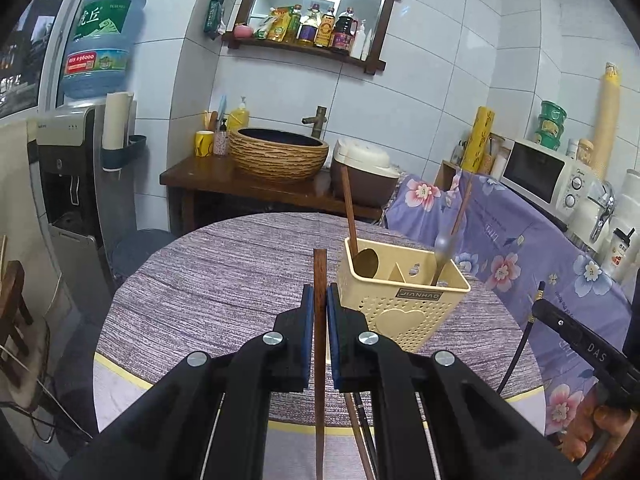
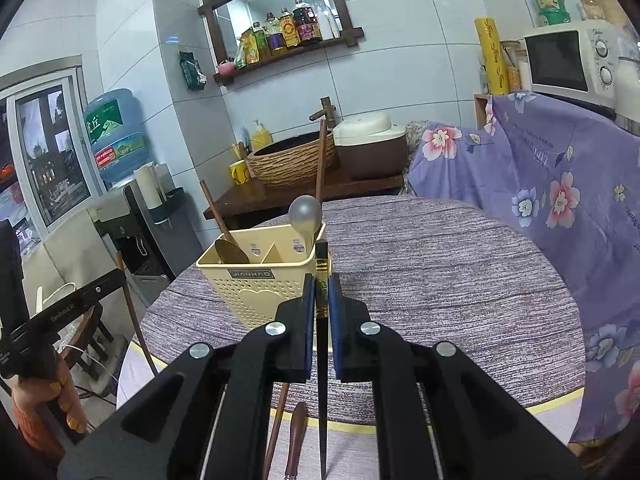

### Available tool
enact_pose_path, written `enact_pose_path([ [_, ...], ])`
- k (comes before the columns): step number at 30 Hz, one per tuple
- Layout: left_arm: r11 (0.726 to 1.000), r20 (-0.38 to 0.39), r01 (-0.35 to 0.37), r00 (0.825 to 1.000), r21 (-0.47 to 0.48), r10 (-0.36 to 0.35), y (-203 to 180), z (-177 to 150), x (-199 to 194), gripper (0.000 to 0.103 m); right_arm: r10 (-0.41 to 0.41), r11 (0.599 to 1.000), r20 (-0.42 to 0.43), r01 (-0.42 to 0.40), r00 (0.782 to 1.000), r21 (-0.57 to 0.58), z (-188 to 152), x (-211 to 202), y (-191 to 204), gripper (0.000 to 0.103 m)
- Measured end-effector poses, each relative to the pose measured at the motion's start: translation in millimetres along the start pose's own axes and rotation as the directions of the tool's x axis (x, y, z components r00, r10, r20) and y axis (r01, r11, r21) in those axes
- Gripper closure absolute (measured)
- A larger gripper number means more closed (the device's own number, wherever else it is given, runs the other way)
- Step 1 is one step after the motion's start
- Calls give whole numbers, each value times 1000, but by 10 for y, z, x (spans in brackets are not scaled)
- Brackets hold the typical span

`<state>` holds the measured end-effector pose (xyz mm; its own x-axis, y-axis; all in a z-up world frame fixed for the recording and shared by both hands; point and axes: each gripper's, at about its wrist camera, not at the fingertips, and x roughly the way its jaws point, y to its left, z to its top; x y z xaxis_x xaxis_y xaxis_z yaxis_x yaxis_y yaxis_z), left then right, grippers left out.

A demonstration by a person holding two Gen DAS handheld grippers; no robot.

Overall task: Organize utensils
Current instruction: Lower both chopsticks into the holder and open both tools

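Note:
A cream perforated utensil holder [image 1: 404, 292] [image 2: 260, 280] stands on the round purple-clothed table [image 1: 224, 280] [image 2: 440, 280]. It holds a wooden-handled brass spoon [image 1: 354, 236] [image 2: 224, 240] and a silver spoon [image 1: 444, 248] [image 2: 305, 216]. My left gripper [image 1: 320, 300] is shut on a brown wooden chopstick [image 1: 319, 360], held upright left of the holder. My right gripper [image 2: 321, 292] is shut on a black chopstick with gold trim [image 2: 322, 272], just right of the holder. Below it, a brown chopstick [image 2: 276, 432] and a wooden-handled utensil [image 2: 296, 436] lie on the table.
Behind the table stand a wooden counter with a woven basin [image 1: 278, 156], a rice cooker [image 1: 366, 172] and a water dispenser [image 1: 68, 184]. A floral purple cloth [image 1: 520, 252] covers furniture at the right, under a microwave [image 1: 540, 172]. A wooden chair [image 1: 12, 320] stands at the left.

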<state>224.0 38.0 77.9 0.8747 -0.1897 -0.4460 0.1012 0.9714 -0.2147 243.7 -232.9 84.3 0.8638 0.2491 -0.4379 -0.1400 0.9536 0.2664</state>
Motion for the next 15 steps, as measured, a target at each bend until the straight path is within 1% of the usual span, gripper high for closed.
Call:
enact_pose_path([
  [15, 1000, 49, 1, 999, 0, -1, 65, 150, -87, 95, -12, 999, 24, 13, 1000, -31, 117, -22, 28, 95],
])
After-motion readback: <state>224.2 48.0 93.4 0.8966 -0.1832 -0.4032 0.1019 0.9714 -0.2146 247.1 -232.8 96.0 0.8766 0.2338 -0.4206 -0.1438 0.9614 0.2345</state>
